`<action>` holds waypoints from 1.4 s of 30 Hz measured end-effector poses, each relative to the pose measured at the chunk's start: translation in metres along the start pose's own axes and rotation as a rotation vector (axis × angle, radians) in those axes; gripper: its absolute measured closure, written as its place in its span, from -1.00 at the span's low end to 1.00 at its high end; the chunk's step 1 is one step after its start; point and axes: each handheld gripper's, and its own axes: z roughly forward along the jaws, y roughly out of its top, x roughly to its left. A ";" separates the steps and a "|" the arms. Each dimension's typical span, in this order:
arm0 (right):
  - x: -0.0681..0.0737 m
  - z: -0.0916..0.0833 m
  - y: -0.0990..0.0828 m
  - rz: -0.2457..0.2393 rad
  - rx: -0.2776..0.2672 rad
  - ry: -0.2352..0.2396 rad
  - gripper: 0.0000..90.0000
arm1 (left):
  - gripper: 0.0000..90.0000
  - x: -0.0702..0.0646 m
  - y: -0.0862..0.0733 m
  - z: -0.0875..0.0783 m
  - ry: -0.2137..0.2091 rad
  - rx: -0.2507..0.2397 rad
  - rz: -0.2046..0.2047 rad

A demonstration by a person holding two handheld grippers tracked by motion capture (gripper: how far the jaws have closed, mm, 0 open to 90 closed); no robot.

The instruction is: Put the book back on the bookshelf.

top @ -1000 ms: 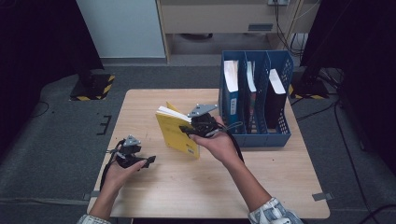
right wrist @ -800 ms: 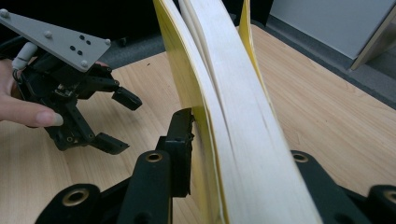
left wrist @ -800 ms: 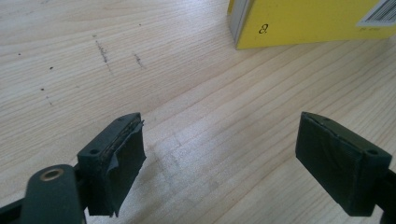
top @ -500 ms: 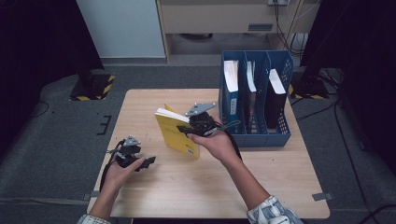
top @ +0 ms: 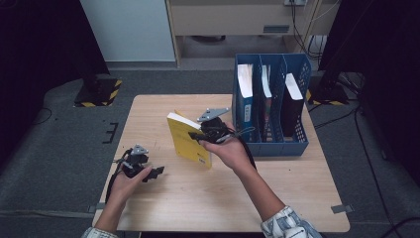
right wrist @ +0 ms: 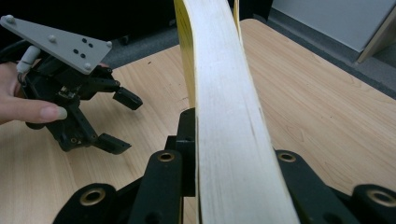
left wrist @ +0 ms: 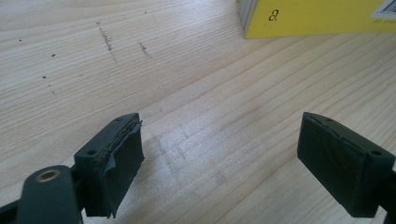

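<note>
A yellow paperback (top: 185,141) stands on its lower edge near the middle of the wooden table (top: 247,198), tilted a little. My right gripper (top: 197,135) is shut on its fore edge from the right, and its jaws have just been closing on it. In the right gripper view the pale page block (right wrist: 224,116) runs up between the jaws of my right gripper (right wrist: 219,128). My left gripper (top: 151,173) rests on the table at the left, open and empty. Its pads (left wrist: 116,163) stand wide apart over bare wood, with the book's corner (left wrist: 317,18) ahead. The right gripper view shows my left gripper (right wrist: 122,122) with a hand around it.
A blue file rack (top: 277,148) with three slots stands at the table's right, just behind the right hand, and holds upright books and binders. Dark floor surrounds the table, with cables at the far right.
The book's loose yellow cover has drawn closer to the pages under the right gripper. Both hands have stayed where they were.
</note>
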 end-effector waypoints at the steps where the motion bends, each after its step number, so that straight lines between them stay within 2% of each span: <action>1: 0.000 0.000 0.000 0.000 0.000 0.000 0.66 | -0.70 0.000 0.000 0.000 0.000 0.001 0.000; 6: -0.005 -0.001 0.001 0.041 0.001 -0.016 0.67 | -0.70 0.001 -0.001 0.000 0.004 0.001 -0.005; 12: -0.009 -0.004 0.002 0.089 -0.008 -0.009 0.67 | -0.72 0.003 -0.001 0.000 0.006 -0.002 -0.006; 13: -0.010 -0.007 0.003 0.105 -0.009 -0.006 0.67 | -0.72 0.003 -0.001 0.000 0.007 -0.002 -0.005; 19: -0.012 -0.020 0.004 0.132 -0.041 0.001 0.67 | -0.73 0.003 -0.001 0.001 0.020 0.006 0.001; 23: -0.013 -0.034 0.005 0.139 -0.069 0.011 0.67 | -0.73 0.004 -0.003 0.003 0.046 0.031 0.026; 29: -0.013 -0.058 -0.001 0.137 -0.085 -0.002 0.67 | -0.75 0.004 -0.004 0.005 0.058 0.039 0.027; 33: -0.014 -0.067 -0.006 0.140 -0.088 -0.009 0.67 | -0.76 0.005 -0.004 0.005 0.062 0.039 0.017; 42: -0.019 -0.091 -0.025 0.145 -0.094 -0.036 0.67 | -0.77 0.004 -0.005 0.007 0.061 0.057 0.022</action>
